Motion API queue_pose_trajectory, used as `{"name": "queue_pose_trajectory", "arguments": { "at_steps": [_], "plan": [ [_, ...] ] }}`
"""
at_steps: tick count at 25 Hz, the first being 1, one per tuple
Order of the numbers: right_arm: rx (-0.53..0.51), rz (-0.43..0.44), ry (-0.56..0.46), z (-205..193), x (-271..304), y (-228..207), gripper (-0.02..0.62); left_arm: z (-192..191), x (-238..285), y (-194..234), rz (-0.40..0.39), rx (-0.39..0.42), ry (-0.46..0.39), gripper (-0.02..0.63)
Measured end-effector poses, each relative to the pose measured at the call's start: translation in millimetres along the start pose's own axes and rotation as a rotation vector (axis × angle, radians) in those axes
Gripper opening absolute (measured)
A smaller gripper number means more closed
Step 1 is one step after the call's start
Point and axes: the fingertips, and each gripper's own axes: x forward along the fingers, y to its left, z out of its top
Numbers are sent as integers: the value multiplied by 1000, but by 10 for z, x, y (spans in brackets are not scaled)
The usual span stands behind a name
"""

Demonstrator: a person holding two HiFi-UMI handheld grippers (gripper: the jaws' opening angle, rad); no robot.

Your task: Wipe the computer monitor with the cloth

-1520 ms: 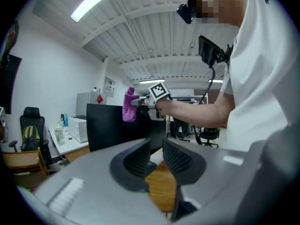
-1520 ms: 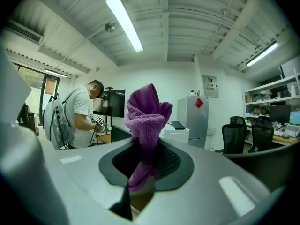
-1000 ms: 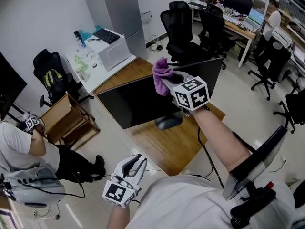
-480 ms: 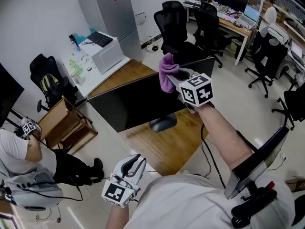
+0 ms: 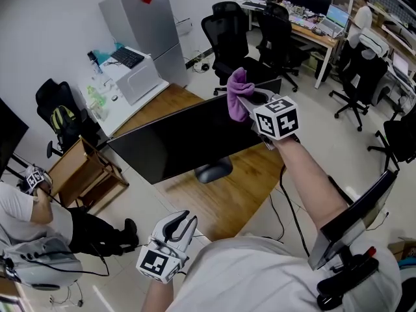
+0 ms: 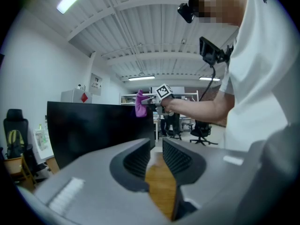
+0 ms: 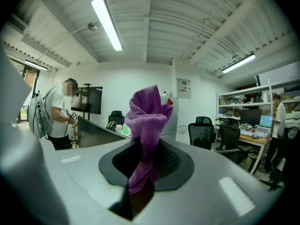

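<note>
Floor [image 5: 146, 194] lies open left of the desk [image 5: 237, 197]; the left gripper [image 5: 184, 223] hangs off the desk's near corner, jaws narrowly apart on nothing. The monitor [image 5: 175, 145] spans the desk, its top edge free. The right gripper [image 5: 252, 99] pinches the cloth [image 5: 238, 95] by the monitor's top right corner, chairs [image 5: 224, 31] beyond. Only the right gripper view shows the cloth's tail hanging between the jaws
</note>
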Motion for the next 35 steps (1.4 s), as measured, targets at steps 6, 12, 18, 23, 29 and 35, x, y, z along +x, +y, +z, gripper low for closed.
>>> {"name": "queue_pose_trajectory", "arguments": {
  "at_steps": [6, 12, 18, 23, 29, 35],
  "plan": [
    [3, -43, 4, -33, -163, -348, 69, 17, 136, -85, -15, 15, 8, 103],
    [10, -90, 8, -67, -316, -737, 69, 87, 312, -180, -25, 12, 5, 103],
    [11, -133, 13, -117, -464, -1114, 68, 99, 464, -263, -25, 12, 3, 103],
    [6, -157, 17, -137, -566, -1347, 69, 102, 568, -340, -23, 9, 1, 103],
    [3, -178, 26, -208, -641, -1523, 69, 119, 631, -402, -17, 11, 6, 103],
    [3, -164, 41, -384, -641, -1534, 69, 136, 633, -444, 0, 13, 14, 103]
  ]
}}
